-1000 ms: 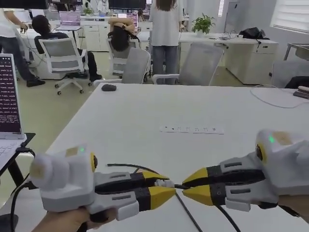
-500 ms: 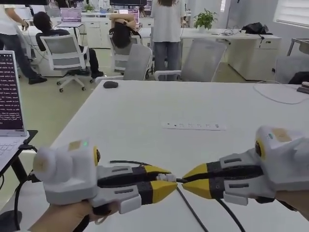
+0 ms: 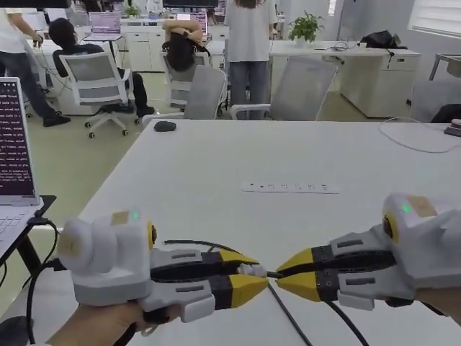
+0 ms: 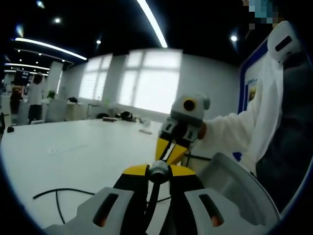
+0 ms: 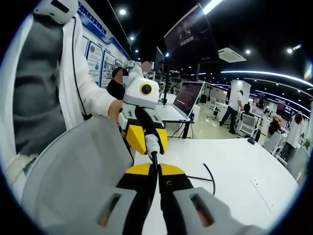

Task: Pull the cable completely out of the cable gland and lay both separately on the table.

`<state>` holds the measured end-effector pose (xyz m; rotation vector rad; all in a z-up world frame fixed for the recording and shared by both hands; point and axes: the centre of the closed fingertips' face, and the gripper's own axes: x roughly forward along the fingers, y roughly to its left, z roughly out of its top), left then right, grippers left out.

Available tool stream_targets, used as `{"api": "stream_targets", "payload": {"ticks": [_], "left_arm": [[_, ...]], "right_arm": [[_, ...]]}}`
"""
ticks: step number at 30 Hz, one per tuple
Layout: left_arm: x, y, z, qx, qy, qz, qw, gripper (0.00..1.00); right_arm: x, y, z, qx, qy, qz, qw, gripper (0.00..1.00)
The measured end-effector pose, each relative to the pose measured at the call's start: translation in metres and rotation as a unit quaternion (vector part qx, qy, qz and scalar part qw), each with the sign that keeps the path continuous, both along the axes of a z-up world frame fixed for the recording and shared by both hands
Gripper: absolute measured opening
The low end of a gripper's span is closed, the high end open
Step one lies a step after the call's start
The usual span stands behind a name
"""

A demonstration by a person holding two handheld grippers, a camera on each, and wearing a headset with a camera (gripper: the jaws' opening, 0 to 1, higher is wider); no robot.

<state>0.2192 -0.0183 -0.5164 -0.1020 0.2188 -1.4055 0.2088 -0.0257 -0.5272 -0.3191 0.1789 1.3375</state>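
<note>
Your left gripper [image 3: 258, 274] is clenched on the small pale round cable gland [image 4: 159, 171]. Your right gripper [image 3: 279, 276] is clenched on the thin black cable [image 3: 292, 313], just beside the gland. You hold them nose to nose, a little above the near edge of the big white worktop [image 3: 288, 158]. The rest of the cable drops down and lies on the worktop by that near edge.

The gland looks small, hard and light, and maybe a bit slippery. Hold it round its body, as you do now. The cable looks soft and bendy. It will flop, and it may slide in the jaws. Grip it close to the gland and pull straight along it. I think the gland may hug the cable tightly.

Since a second ago, very little is different. The two grippers are just as close together. The cable looks no further out of the gland.
</note>
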Motion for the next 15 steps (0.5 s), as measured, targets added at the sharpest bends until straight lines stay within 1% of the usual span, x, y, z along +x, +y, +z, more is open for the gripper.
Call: {"api": "stream_targets", "payload": {"ticks": [2,3,5,8,11,15], "left_arm": [[0.001,0.0,-0.001,0.001,0.0,0.001,1.0,0.16],[0.003,0.002,0.0,-0.002,0.002,0.004,1.0,0.16],[0.006,0.007,0.004,-0.017,0.008,0.011,0.9998,0.16],[0.008,0.013,0.005,-0.014,0.006,0.016,0.9998,0.16],[0.011,0.017,0.004,-0.011,0.007,0.022,0.9997,0.16],[0.007,0.016,0.002,-0.008,0.005,0.019,0.9998,0.16]], "right_arm": [[0.002,-0.004,-0.002,-0.008,-0.003,-0.005,1.0,0.03],[0.003,-0.008,-0.003,-0.009,-0.003,-0.009,0.9999,0.03],[0.006,-0.017,-0.002,-0.004,0.001,-0.022,0.9998,0.03],[0.009,-0.027,-0.005,-0.008,0.003,-0.034,0.9994,0.03],[0.009,-0.035,-0.008,-0.007,0.008,-0.044,0.999,0.03],[0.005,-0.038,-0.012,-0.008,0.009,-0.046,0.9989,0.03]]}}
